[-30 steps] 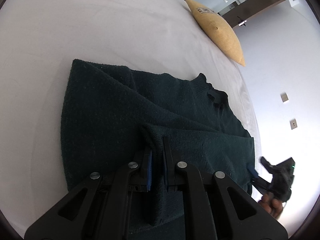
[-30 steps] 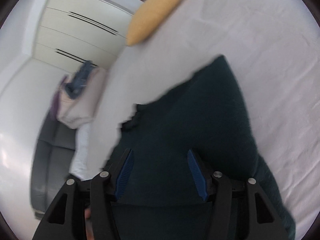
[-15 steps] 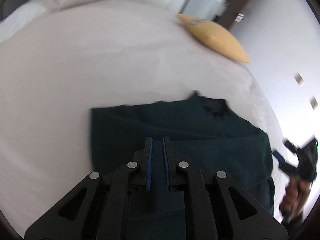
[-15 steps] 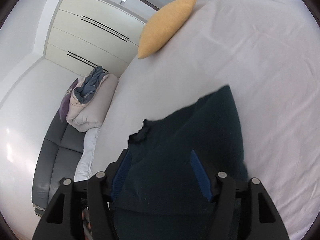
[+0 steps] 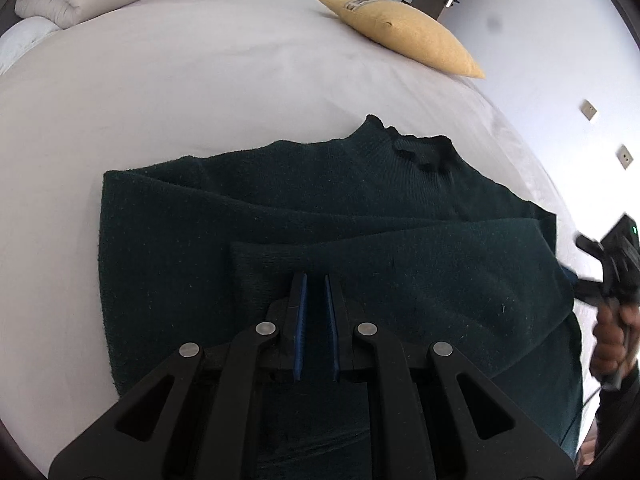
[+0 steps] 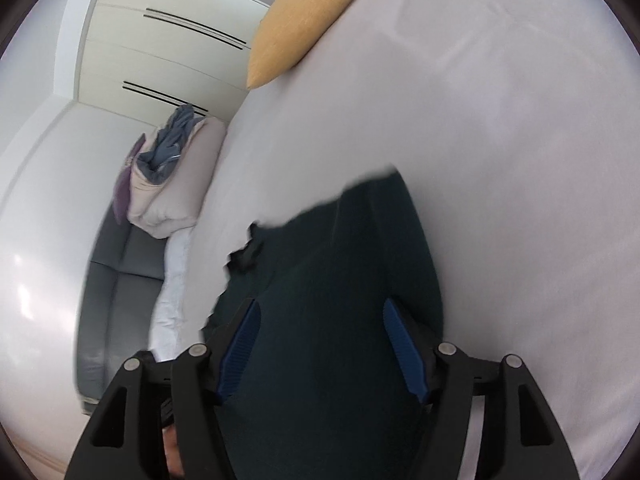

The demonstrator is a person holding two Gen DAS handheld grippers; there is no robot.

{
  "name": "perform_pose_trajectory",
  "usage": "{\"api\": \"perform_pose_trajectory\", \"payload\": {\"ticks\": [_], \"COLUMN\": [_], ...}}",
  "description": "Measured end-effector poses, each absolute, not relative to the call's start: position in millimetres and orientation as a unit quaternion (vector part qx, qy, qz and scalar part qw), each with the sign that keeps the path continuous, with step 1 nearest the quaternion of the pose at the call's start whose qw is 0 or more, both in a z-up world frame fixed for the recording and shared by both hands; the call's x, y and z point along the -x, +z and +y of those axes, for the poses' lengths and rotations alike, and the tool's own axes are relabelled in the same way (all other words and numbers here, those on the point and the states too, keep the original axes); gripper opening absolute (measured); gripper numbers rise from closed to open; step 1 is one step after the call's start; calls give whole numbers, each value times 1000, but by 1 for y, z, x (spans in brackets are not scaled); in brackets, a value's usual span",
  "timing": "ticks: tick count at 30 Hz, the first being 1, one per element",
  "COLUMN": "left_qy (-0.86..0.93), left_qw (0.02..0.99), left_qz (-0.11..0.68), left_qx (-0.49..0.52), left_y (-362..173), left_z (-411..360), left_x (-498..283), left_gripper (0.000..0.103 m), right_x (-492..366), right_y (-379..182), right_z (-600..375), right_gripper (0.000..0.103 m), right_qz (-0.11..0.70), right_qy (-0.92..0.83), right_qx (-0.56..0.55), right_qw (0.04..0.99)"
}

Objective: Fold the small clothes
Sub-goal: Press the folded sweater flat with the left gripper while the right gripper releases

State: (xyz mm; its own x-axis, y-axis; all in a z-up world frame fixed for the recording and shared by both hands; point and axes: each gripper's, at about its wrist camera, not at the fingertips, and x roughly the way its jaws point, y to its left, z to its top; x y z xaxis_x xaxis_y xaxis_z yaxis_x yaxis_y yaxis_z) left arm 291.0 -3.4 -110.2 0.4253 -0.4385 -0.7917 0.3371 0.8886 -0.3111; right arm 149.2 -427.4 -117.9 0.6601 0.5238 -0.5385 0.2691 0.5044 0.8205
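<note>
The dark green knitted sweater point(image 5: 360, 248) lay on the white sheet of the bed point(image 5: 200, 92), with its collar turned toward the yellow cushion point(image 5: 404, 36) at the far edge. In my judgement the folding was started but not finished. One thick band of the knit, perhaps a sleeve or the side part, lay across the body of the sweater, from the middle to the right edge. The far side and the left part of the sweater were flat on the sheet, but with slanting creases, and the outline was not yet a tidy rectangle.

The left gripper point(image 5: 315, 320) hung low over the folded band. Its jaws were almost pressed together, with only a thin slit between the blue pads. The cloth was seen behind this slit, but I cannot tell if any knit was really pinched there.

The right gripper point(image 6: 324, 344) had its jaws well spread, with the sweater below and between them, and the pads did not press on it. In the left wrist view this gripper was at the right edge of the sweater, held by the person's hand point(image 5: 612, 340).

What was left, as I judge it: smoothing the folded band, folding the other side, and then folding the length into a compact packet.
</note>
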Motion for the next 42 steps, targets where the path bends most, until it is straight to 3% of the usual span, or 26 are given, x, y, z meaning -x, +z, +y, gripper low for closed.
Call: {"api": "perform_pose_trajectory", "payload": {"ticks": [6,11,14,17,23,24,26,28,32,37,42], "left_qy": [-230,-228,-227,-229,-230,-231,-231,-223,-213,-232,-244], "left_qw": [845,838,838,837,841,839,837,840,847,841,820], "left_qz": [481,491,490,489,482,483,486,484,472,465,483], "left_qx": [51,67,73,86,89,91,100,102,122,151,187], "left_y": [-110,-107,-106,-109,-111,-111,-107,-99,-75,-53,-47], "left_z": [-4,2,6,8,9,10,15,23,52,95,142], "left_x": [-290,-289,-286,-287,-286,-286,-283,-276,-246,-185,-108], "left_gripper": [10,10,10,10,10,10,10,10,11,11,12], "right_x": [-115,-114,-104,-105,-150,-154,-147,-125,-74,0,79], "right_y": [-117,-123,-112,-93,-107,-118,-132,-135,-96,-59,-62], "right_z": [-415,-443,-460,-449,-399,-401,-413,-428,-429,-399,-365], "right_gripper": [69,59,64,64,74,73,55,51,70,71,71], "right_qz": [414,385,364,330,421,429,400,375,354,364,400], "right_qy": [101,63,-43,-2,90,88,96,85,41,32,36], "right_qx": [-480,-515,-510,-514,-463,-463,-493,-544,-502,-426,-366], "right_qw": [767,763,778,792,775,771,766,746,788,828,840]}}
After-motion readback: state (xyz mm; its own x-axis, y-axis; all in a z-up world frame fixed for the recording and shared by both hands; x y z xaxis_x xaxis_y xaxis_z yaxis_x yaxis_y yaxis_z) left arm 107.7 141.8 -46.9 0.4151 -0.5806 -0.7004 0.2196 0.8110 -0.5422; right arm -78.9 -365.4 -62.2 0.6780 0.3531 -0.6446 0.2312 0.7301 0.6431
